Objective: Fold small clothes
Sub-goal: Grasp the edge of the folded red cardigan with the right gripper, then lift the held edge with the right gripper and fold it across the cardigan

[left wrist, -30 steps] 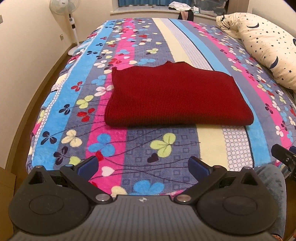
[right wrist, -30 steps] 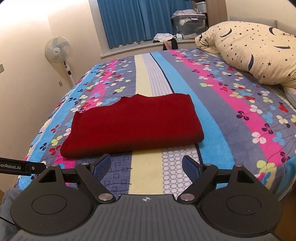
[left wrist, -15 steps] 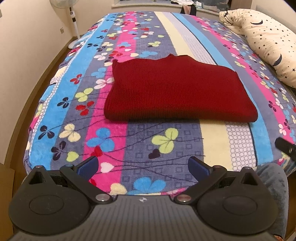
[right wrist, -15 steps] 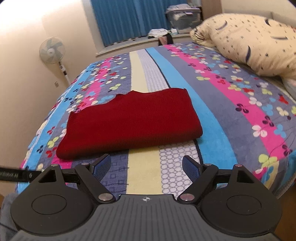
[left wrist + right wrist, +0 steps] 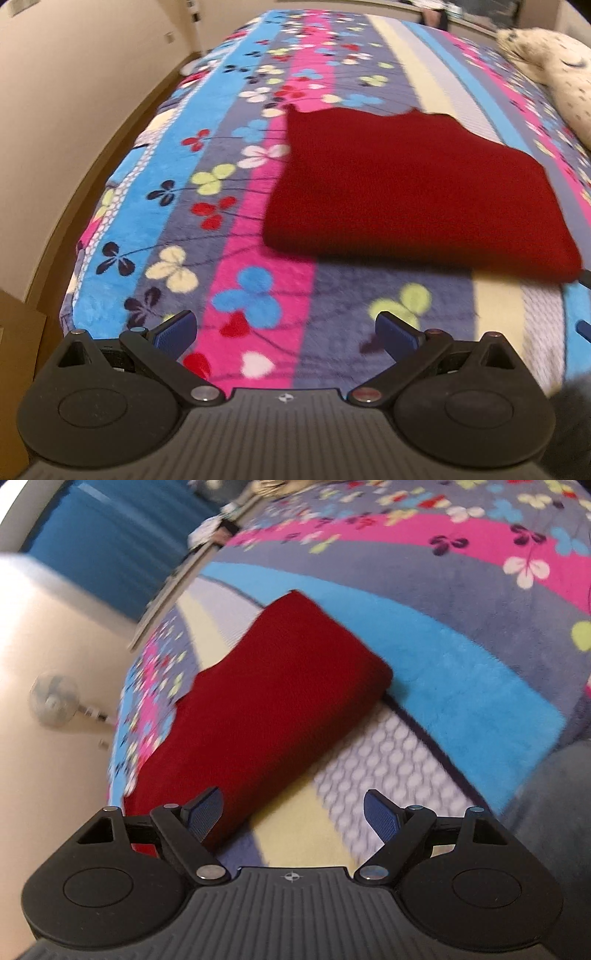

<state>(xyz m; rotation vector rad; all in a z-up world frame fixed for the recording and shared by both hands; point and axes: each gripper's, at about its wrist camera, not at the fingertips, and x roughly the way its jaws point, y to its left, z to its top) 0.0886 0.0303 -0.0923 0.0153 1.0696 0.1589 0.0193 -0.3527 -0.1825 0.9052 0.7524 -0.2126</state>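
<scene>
Sweater [image 5: 413, 184], dark red knit, lies folded into a flat rectangle on the bed blanket [image 5: 236, 236], a fleece with blue, pink, grey and cream stripes and clover-flower print.

Left wrist view: sweater sits at about 1 o'clock from frame centre, well ahead of the left gripper [image 5: 284, 332]. Its jaws stand wide apart, nothing between them, only blanket showing in the gap. Blue pads face each other; one fingertip [image 5: 177, 330] at 8 o'clock, the other at 4 o'clock. Near folded edge of the sweater is apart from both tips. Pillow [image 5: 554, 74], cream with dark star print, at 2 o'clock by the far right edge of the bed. Beige wall [image 5: 74, 92] runs along 9 to 11 o'clock, with a wooden floor strip below it.

Right wrist view: frame is rolled, bed stripes run diagonally, picture is motion-blurred. Sweater [image 5: 258, 709] stretches from 8 o'clock up to about 12 o'clock. Right gripper [image 5: 293, 812] jaws also spread wide, nothing clamped. Left-side fingertip [image 5: 207, 812] overlaps the sweater's near corner in the picture; cannot tell whether it touches the knit or hangs above it. Other tip is over the cream and white-dotted stripes, clear of the sweater. Blue curtain [image 5: 110, 554] at 10 o'clock, standing fan [image 5: 55, 701], blurred, at 9 o'clock against the wall. Grey fabric patch at 4 o'clock, too blurred to name.
</scene>
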